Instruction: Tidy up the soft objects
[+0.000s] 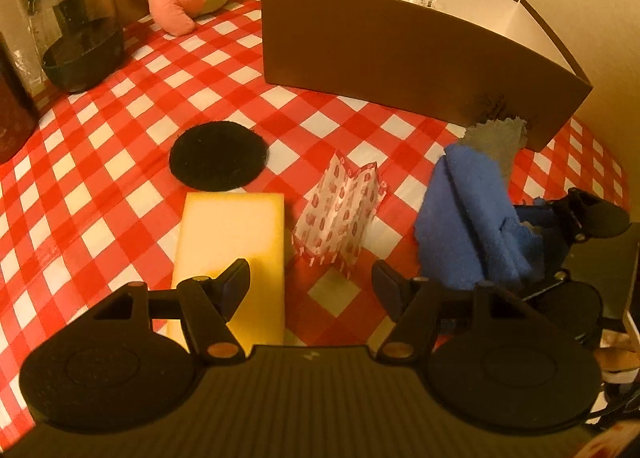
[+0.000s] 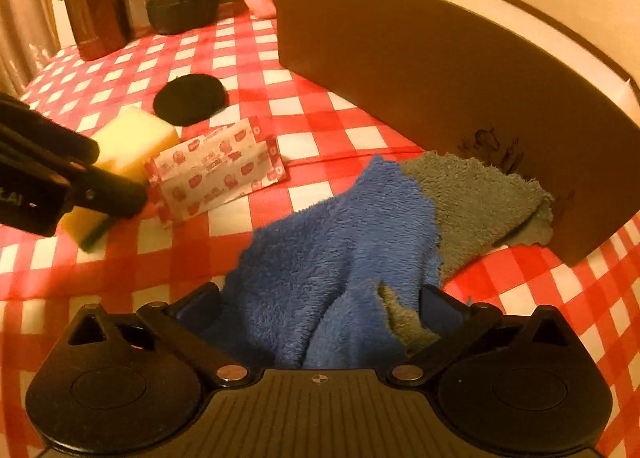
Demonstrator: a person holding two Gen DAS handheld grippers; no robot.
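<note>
With the right gripper [image 2: 320, 308] spread wide around the fluffy blue cloth [image 2: 340, 242] lying near the brown cardboard box [image 2: 440, 70], and the left gripper [image 1: 310, 284] wide and empty above the yellow sponge [image 1: 230, 238], a shallow pinch could snag only loose pile and drop the cloth.

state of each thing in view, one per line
brown box: open-topped, upright
blue cloth: crumpled, between open jaws
grey cloth: crumpled against box
yellow sponge: lying flat
patterned packet: creased, partly standing
left hand-held gripper: open
right hand-held gripper: open
</note>
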